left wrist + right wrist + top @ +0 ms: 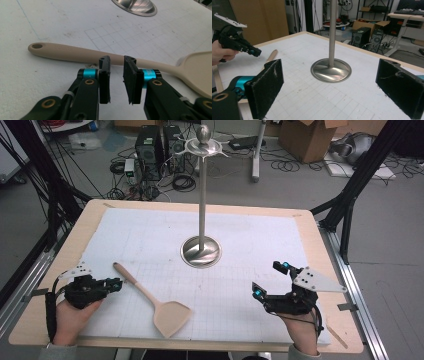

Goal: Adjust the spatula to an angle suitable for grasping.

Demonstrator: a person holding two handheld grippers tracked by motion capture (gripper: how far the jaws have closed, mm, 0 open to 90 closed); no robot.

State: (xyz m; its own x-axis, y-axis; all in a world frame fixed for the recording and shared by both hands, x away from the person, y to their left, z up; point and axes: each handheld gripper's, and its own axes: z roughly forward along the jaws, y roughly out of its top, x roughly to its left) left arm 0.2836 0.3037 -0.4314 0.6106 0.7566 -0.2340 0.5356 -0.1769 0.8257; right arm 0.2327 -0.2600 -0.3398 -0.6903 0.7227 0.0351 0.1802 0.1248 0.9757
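The left tool sits low over the counter at its near left, held in the person's left hand, with its jaws pointing toward the handle of the spatula. In the left gripper view the left tool has its jaws drawn close together with a narrow gap between them; nothing lies in that gap, and the pads press on nothing. The spatula handle runs across just beyond the jaw tips; whether the tips touch it cannot be told. The spatula is beige, lies flat on the white gridded sheet covering the counter, with the holed end of its handle pointing to the far left and its broad blade toward the near edge, near the middle. The right tool is held in the right hand at the near right, well apart from the spatula. In the right gripper view its jaws stand wide apart with nothing between them, and they face the metal stand, whose round base rests on the sheet near the counter's centre. In the high view the stand rises as a slim upright pole to a hooked top with a ball finial. The floor beyond the counter carries computer towers, loose cables and a cardboard box.
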